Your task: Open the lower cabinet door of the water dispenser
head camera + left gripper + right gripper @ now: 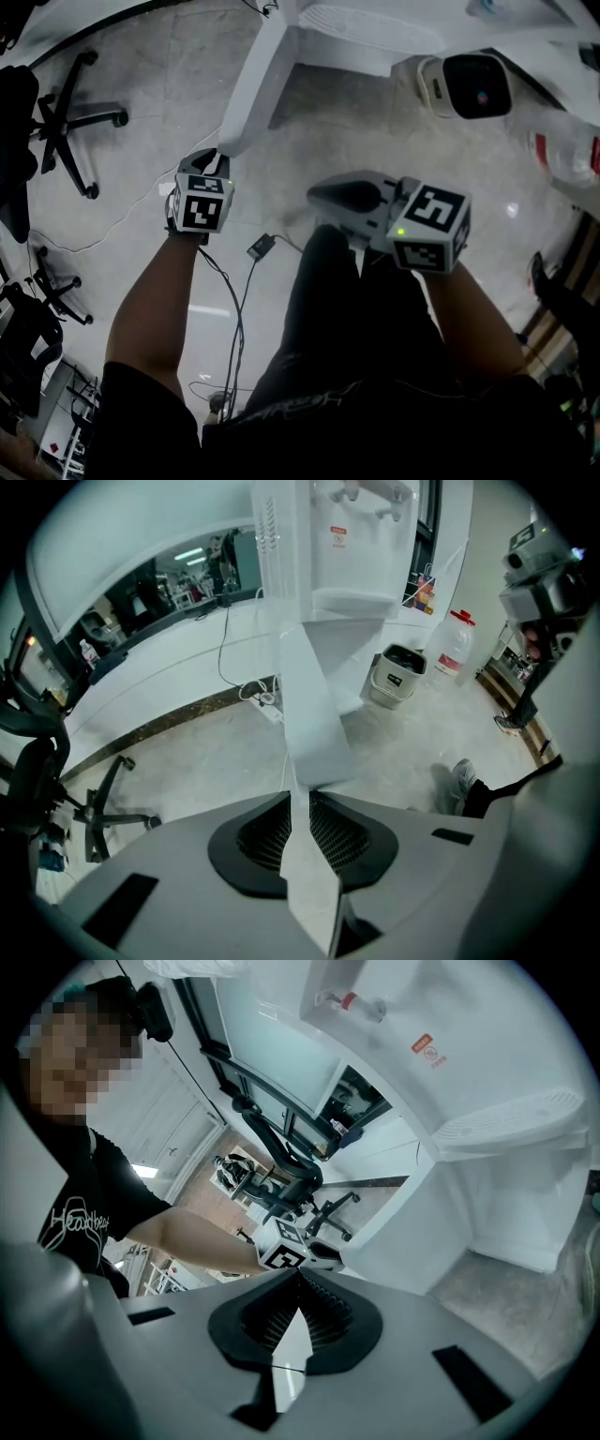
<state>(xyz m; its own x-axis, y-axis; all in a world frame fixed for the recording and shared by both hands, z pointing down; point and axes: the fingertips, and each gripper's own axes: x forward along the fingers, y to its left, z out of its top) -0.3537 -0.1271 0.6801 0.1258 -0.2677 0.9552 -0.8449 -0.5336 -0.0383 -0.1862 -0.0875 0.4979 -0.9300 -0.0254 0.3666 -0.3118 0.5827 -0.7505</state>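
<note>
- Left pads are pressing together on the free edge of the lower cabinet door. The thin white panel is sitting pinched between the 2 ribbed faces.
- Left gripper is pointing steeply down at the floor, gripping the door from above.
- Right gripper is showing tips touching with nothing between them. It is hanging beside the door, apart from it.
- The door is standing swung out from the water dispenser, seen edge-on and running from the left jaws back to the cabinet.
- Handling, judging by looks: a light, stiff, flat panel with a smooth painted skin, so it is likely slippery under the pads.
- Best hold is looking like this free edge, far from the hinge, for easy leverage.
- The pull is needing to follow the hinge arc, since a straight tug risks slipping off.
</note>
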